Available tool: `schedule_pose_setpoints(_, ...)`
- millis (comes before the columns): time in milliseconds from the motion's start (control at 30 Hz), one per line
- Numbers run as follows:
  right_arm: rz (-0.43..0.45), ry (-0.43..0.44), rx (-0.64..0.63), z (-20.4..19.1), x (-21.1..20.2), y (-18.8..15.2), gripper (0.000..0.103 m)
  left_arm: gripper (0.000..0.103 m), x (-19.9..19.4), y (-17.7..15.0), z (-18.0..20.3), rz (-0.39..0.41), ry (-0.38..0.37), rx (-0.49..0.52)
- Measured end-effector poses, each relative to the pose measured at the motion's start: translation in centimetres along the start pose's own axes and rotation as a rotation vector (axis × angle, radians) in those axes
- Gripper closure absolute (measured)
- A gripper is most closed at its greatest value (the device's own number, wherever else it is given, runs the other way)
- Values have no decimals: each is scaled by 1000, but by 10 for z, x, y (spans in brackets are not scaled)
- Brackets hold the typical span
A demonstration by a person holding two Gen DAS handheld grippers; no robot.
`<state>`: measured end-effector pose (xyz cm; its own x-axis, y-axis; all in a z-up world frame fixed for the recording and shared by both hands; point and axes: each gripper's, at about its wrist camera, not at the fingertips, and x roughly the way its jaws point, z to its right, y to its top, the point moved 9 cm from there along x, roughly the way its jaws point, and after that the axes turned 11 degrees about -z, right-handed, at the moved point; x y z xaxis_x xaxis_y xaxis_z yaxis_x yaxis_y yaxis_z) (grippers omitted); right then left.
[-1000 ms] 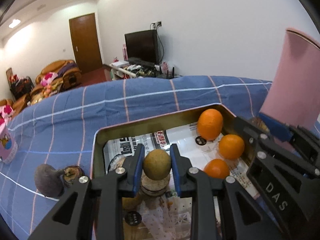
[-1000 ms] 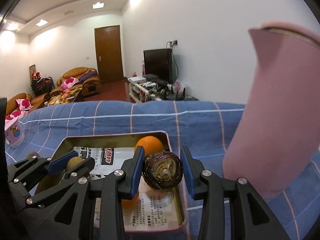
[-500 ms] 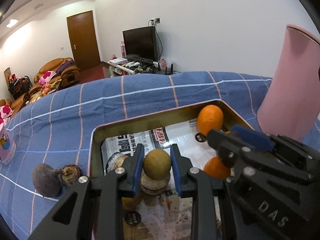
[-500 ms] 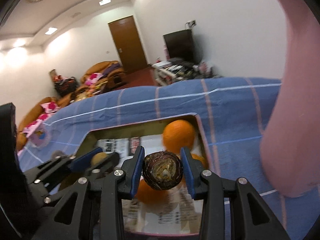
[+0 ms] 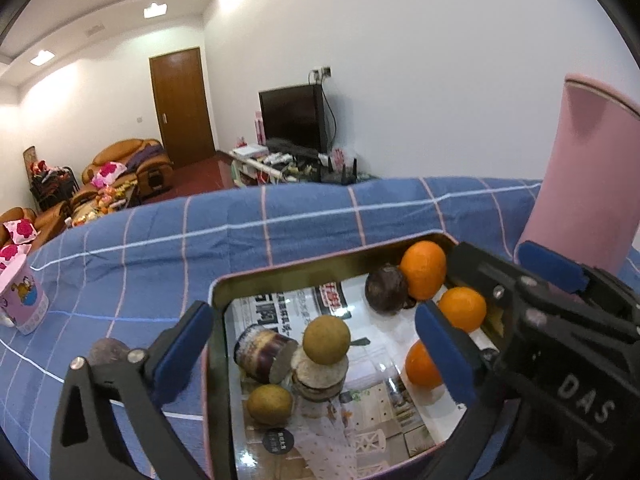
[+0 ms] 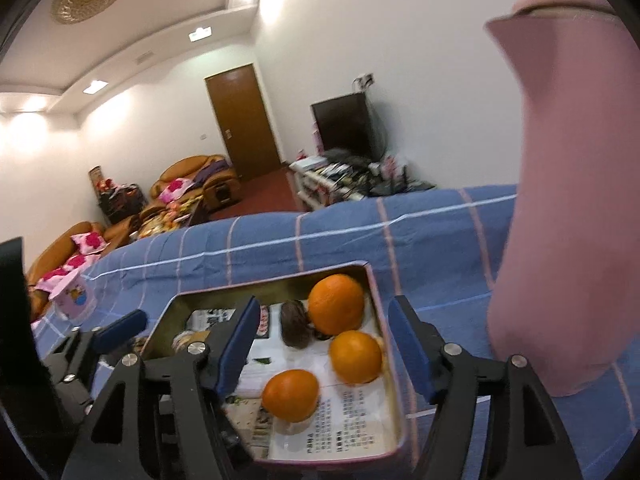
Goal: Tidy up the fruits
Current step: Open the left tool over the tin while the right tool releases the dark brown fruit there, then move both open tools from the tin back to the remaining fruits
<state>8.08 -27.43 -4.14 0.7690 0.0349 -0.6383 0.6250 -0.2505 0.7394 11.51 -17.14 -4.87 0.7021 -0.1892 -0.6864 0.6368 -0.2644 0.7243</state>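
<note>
Orange fruits (image 6: 336,309) sit in the tin tray (image 5: 218,292) beside a dark, possibly passion, fruit (image 5: 386,289); left gripper (image 5: 312,340) and right gripper (image 6: 326,340) jaws are opening, gripping nothing.

Bench (image 5: 304,224): covered by blue cloth with pink and white check lines.
Directly on cloth:
- shallow metal tray (image 5: 218,292), gold inner walls, pink outer rim, printed paper lining floor; near front edge, centre.
- tall pink cylinder (image 5: 580,184), upright, just beside tray's right side.
- small pink cartoon-print cup (image 5: 22,300), far left, well apart from tray.
- dark round fruit (image 5: 106,350), left of tray, near its wall, partly hidden.
</note>
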Motion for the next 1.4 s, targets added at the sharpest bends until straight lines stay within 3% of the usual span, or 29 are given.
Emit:
schedule_pose_setpoints(100, 45, -83, -4, 8, -11, 4, 22, 0, -5, 1, -5, 29, 5, -9)
schedule_pose_setpoints(400, 208, -210, -44, 12, -41, 10, 20, 0, -19, 1, -19, 89, 63, -18)
schedule_pose_setpoints(567, 243, -223, -38, 14, -50, 9, 14, 0, -27, -1, -23, 122, 99, 3)
schedule_pose_setpoints(1400, 217, -274, 35, -4, -85, -30, 13, 0, -56, -29, -46, 123, 75, -13)
